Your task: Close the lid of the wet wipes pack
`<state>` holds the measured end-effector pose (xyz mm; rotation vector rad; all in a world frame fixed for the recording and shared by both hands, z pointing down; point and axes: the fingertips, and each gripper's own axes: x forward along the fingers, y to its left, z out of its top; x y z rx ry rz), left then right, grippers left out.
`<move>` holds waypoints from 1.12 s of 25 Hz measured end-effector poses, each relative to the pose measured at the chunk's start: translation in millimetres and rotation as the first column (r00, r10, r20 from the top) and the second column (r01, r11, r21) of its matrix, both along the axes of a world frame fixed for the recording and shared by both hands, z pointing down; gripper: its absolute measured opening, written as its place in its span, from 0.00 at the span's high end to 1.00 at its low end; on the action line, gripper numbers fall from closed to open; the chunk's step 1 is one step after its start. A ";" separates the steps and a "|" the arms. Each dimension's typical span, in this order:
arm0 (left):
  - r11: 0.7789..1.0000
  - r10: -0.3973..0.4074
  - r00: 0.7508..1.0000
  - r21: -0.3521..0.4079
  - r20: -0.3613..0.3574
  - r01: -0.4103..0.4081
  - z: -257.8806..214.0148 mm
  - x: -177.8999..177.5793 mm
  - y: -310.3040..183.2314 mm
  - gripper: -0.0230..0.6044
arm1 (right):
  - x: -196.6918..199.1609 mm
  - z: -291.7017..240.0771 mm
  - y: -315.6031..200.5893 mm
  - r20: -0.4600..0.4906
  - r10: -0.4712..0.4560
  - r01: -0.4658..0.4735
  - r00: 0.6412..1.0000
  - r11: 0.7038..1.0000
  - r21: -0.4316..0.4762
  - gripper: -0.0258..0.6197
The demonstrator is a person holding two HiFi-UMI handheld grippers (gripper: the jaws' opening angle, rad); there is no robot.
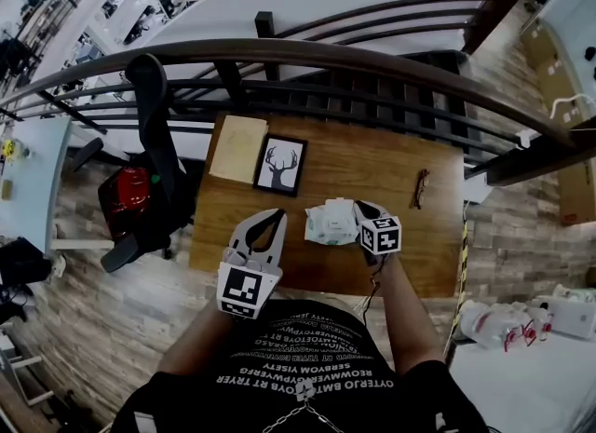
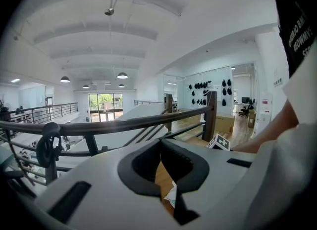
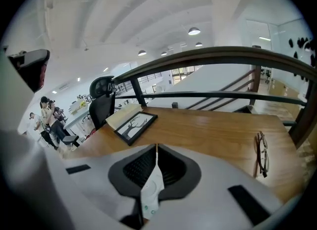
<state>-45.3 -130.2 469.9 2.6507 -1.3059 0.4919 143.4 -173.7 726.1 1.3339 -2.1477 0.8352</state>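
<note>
Head view: right hand-held gripper (image 1: 361,213) tilts down at wipes pack (image 1: 330,222).

open-plan office, viewed from a mezzanine. a dark handrail (image 1: 307,54) borders a wooden worktop (image 1: 372,170) bearing a framed deer print (image 1: 280,165) and a pair of glasses (image 1: 421,188); a black swivel chair (image 1: 158,133) stands beside it. beyond the rail: desks (image 1: 130,7), people (image 3: 47,113), pendant lamps (image 2: 122,75), tall windows (image 2: 104,106).

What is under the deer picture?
Only the wooden table shows around the deer picture, which lies flat on it. Anything beneath the frame is covered and cannot be seen.
</note>
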 end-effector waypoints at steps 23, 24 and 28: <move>1.000 -0.012 0.998 -0.025 0.059 0.014 14.4 -15.6 1.6 0.92 | -2.4 62.3 -11.1 0.070 -0.024 0.033 0.997 0.990 -0.138 0.75; 0.999 -0.015 0.998 -0.028 0.059 0.016 15.3 -16.5 2.2 0.92 | -3.3 64.1 -10.5 0.065 -0.035 0.044 0.997 0.989 -0.138 0.75; 0.999 -0.025 0.998 -0.033 0.055 0.027 16.4 -19.1 3.5 0.92 | -8.5 63.9 -10.3 0.062 -0.071 0.078 0.996 0.989 -0.124 0.76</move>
